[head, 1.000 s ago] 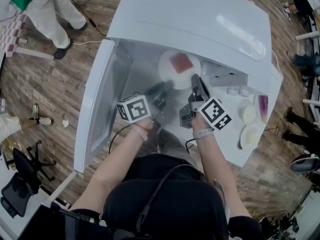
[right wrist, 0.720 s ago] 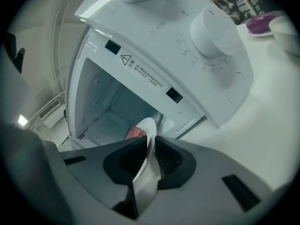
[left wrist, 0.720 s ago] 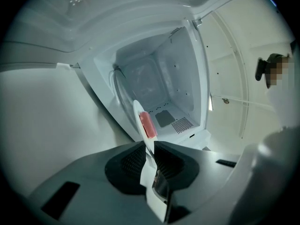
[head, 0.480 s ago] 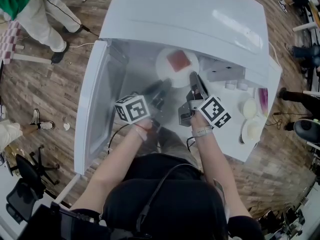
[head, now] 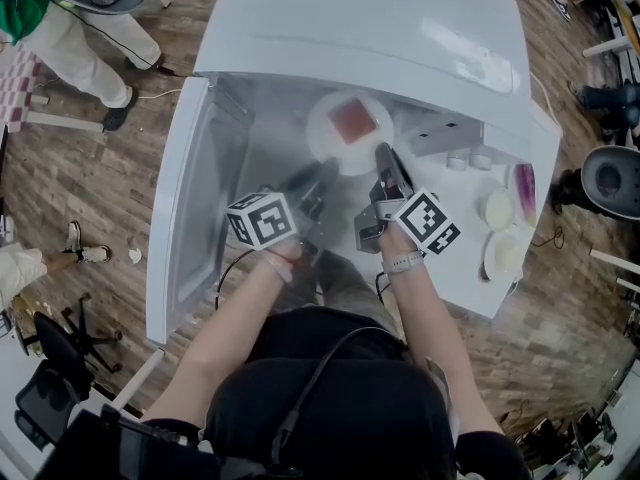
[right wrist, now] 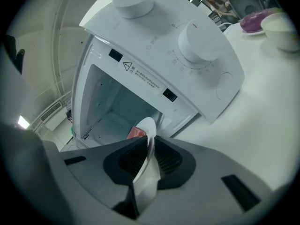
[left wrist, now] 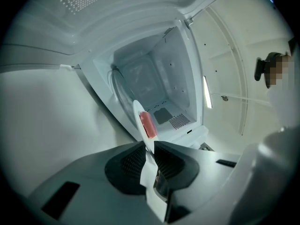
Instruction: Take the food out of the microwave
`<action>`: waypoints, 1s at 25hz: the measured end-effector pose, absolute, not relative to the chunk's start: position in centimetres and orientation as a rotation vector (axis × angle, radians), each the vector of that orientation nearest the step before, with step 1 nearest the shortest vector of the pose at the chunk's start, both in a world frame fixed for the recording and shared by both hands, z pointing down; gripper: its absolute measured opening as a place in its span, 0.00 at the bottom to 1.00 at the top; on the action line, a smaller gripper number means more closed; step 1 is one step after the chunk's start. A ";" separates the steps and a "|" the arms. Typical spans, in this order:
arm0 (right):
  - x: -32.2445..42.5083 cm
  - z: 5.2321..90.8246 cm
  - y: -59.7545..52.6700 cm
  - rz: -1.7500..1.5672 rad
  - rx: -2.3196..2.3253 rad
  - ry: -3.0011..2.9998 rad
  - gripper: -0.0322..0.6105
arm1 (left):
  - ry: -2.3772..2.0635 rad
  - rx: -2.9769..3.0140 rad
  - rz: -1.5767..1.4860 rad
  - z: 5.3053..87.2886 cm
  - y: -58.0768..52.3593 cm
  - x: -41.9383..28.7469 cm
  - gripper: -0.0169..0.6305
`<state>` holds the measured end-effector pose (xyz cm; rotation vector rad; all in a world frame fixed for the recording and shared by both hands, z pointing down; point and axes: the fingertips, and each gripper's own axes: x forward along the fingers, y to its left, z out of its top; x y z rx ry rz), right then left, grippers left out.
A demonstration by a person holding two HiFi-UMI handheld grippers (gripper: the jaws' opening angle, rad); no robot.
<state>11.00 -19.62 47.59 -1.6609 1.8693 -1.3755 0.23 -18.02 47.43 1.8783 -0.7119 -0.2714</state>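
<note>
Both tools are clamping the same white plate (head: pixel 350 128) right now. The left gripper (head: pixel 318 180) is biting the near rim on its side, and the right gripper (head: pixel 383 156) is doing the same on the other side; its jaws have just been closing down, with the rim between them. The plate is sitting right at the mouth of the microwave (head: pixel 380 28) with the red slab of food (head: pixel 353 121) lying loose on top. I can't tell if it's fully clear of the opening yet. What's worrying me is that both grips are only pinching a thin bit of smooth rim on the near side. All the weight is hanging out past the jaws, so the far edge is probably wanting to droop. If one hand is pulling faster or rolling a bit, the plate is going to twist in the pads and that food could slide straight off. The open door (head: pixel 185 208) is standing close on the left, so swinging wide could clip it. The bowls (head: pixel 498 208) are also crowding the counter on the right, leaving not much landing room.
</note>
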 end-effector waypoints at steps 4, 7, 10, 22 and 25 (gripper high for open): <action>11.0 47.4 -18.8 -1.375 -1.652 1.878 0.15 | -0.718 1.879 -0.278 47.3 -17.0 0.3 0.12; 10.9 47.4 -18.1 -1.382 -1.641 1.882 0.15 | -0.726 1.881 -0.284 47.2 -16.3 0.2 0.12; 10.9 47.3 -17.2 -1.383 -1.632 1.891 0.15 | -0.731 1.884 -0.286 47.1 -15.3 0.2 0.12; 11.7 47.4 -13.4 -1.398 -1.622 1.908 0.15 | -0.749 1.878 -0.291 47.2 -11.4 1.0 0.12; 12.0 47.5 -12.3 -1.406 -1.618 1.906 0.15 | -0.748 1.876 -0.292 47.4 -10.2 1.4 0.12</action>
